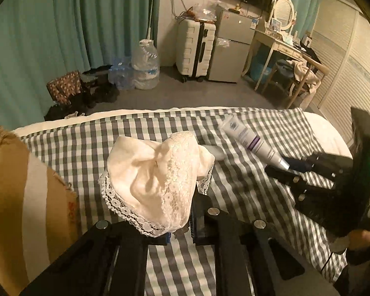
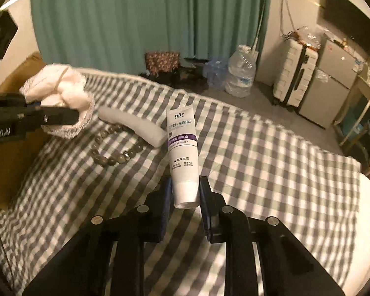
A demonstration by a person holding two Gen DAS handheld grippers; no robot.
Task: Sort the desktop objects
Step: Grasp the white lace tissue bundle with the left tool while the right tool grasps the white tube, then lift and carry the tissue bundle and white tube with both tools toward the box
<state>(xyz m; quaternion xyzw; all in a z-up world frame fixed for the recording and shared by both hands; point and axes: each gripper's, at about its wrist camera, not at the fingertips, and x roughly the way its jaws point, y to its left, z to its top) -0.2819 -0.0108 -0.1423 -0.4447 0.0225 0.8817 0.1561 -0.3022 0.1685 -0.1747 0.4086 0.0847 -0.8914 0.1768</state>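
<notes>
My right gripper (image 2: 185, 192) clamps the tube (image 2: 182, 148) by its cap — long axis pointing away; left gripper (image 1: 178, 231) holds the lace cloth (image 1: 155, 172).

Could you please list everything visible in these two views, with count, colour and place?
Lace cloth: one, cream, held up over the bed by the left gripper.
Toothpaste tube: one, white with purple band, held at its cap end by the right gripper.
Bead bracelet: one, grey-brown, lying on the bedcover.
White curved object: one, on the bedcover beside the bracelet.
Checked bedcover: one, grey and white.
Cardboard box: one, brown, at the bed's left.
Water jug: one, clear, on the floor.
Suitcase: one, white, by the wall.
Small fridge: one, silver, beside the suitcase.
Curtain: teal, behind.
Left gripper: black, shut on the cloth.
Right gripper: black, shut on the tube.
</notes>
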